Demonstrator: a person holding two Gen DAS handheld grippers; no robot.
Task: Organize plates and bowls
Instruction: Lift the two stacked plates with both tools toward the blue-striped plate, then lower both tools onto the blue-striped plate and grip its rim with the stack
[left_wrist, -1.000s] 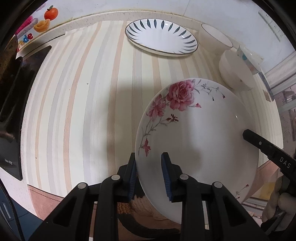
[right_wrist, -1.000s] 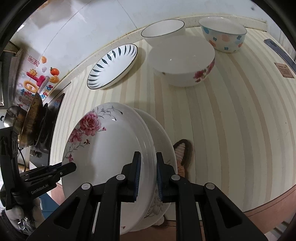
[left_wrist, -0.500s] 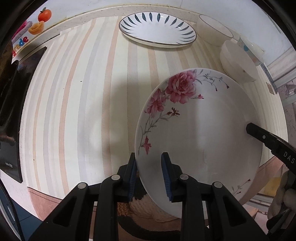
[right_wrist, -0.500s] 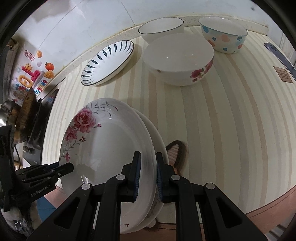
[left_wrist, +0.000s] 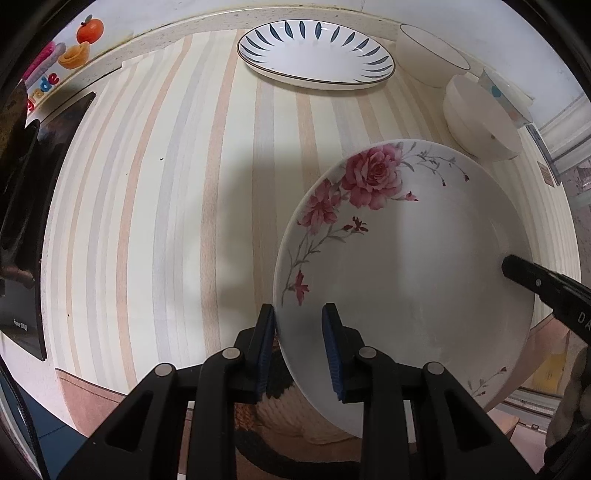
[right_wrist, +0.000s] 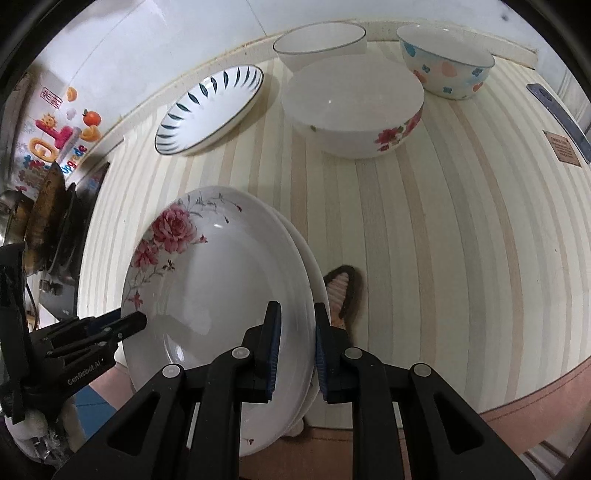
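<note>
Both grippers hold a stack of white rose-pattern plates (left_wrist: 406, 258) above the near edge of the striped counter. My left gripper (left_wrist: 298, 332) is shut on the stack's left rim. My right gripper (right_wrist: 295, 332) is shut on the right rim of the rose plates (right_wrist: 218, 295), where two or three rims show nested. The right gripper's finger shows in the left wrist view (left_wrist: 543, 288), and the left gripper shows in the right wrist view (right_wrist: 125, 325). A blue-leaf plate (left_wrist: 316, 53) (right_wrist: 210, 109) lies at the back of the counter.
A large white rose bowl (right_wrist: 354, 110), a plain white bowl (right_wrist: 319, 42) and a spotted bowl (right_wrist: 445, 61) stand at the back right. A black stove (left_wrist: 22, 206) with a pan (right_wrist: 44, 206) lies to the left. A slippered foot (right_wrist: 341, 295) shows below the counter edge.
The plate stack and both grippers have drifted slightly forward and right over the counter. Both grips are unchanged.
</note>
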